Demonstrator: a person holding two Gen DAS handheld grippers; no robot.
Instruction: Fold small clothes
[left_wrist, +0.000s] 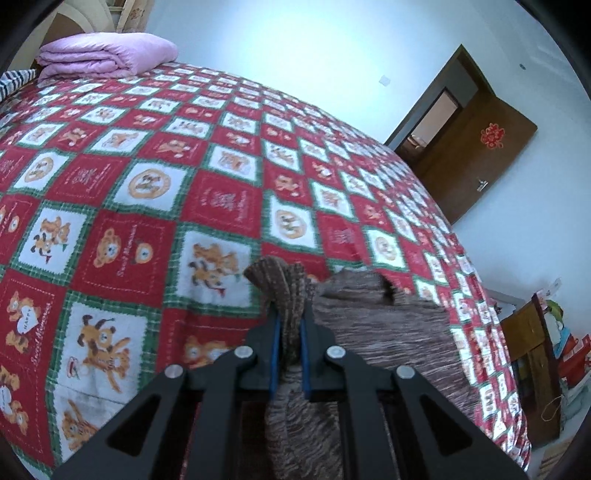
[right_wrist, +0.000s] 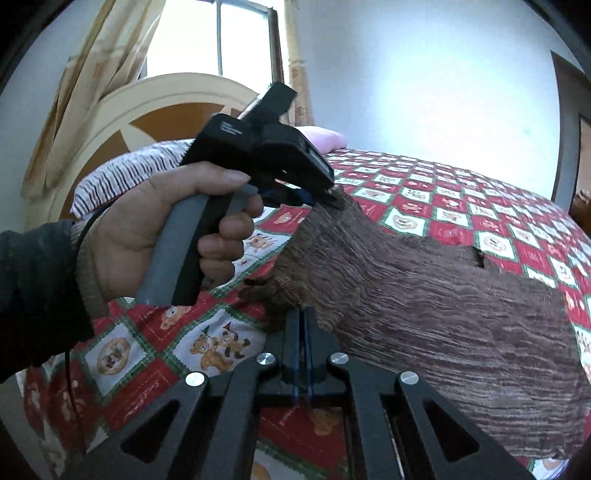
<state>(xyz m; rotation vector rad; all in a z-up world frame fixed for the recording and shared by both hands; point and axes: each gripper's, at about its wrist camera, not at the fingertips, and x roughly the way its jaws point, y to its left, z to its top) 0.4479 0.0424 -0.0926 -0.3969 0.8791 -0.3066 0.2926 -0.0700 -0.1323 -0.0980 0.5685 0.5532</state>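
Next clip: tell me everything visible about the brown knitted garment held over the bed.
The brown knitted garment looks like soft mottled brown knit with ribbed, wavy texture. It hangs spread between two claws above the red teddy-bear patchwork bedspread, lifted at its top edge. The left claw pinches a bunched, ribbed edge between blue pads; the right claw is shut on another bunched part of that edge. A small notch or gap shows in the upper edge. Its lower part runs out of view.
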